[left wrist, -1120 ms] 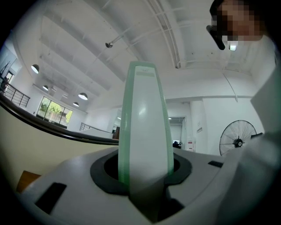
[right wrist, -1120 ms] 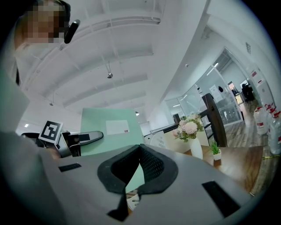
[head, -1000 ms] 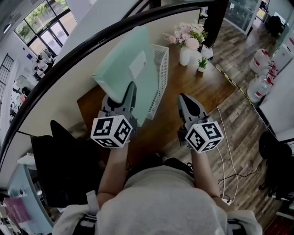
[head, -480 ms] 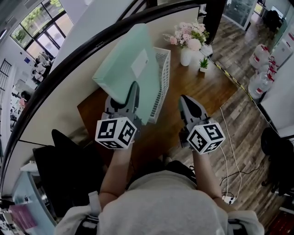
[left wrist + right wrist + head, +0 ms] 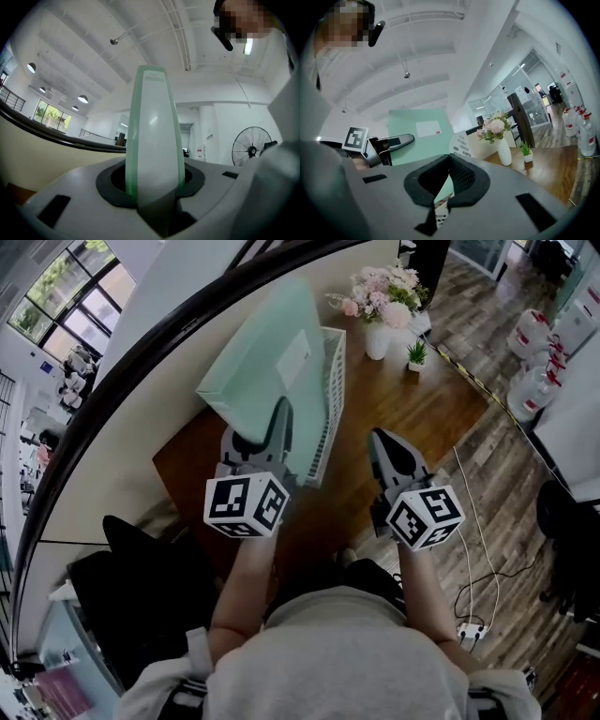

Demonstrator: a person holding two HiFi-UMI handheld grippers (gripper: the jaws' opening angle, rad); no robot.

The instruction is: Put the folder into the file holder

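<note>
Nearest in the head view: left gripper (image 5: 265,432) at 9 o'clock of right gripper (image 5: 386,444), both pointing level, away from the person. The left jaws are clenched on the near edge of the mint-green folder (image 5: 262,371); the left gripper view shows it edge-on between the pads. The right jaws are pressed together with nothing in them.

The folder is in the air, at 11 o'clock of the left gripper. Its right side overlaps the white mesh file holder (image 5: 330,395) on the wooden desk (image 5: 422,418); can't tell if it's over the slot or beside it. Further out, at 1 o'clock: vase of pink flowers (image 5: 378,334), small potted plant (image 5: 416,357).

Step in hand looks like align and lower. Keep the folder vertical and parallel to the holder's walls, leading corner in first. Release only once it's seated. The free right gripper could steady the holder.
</note>
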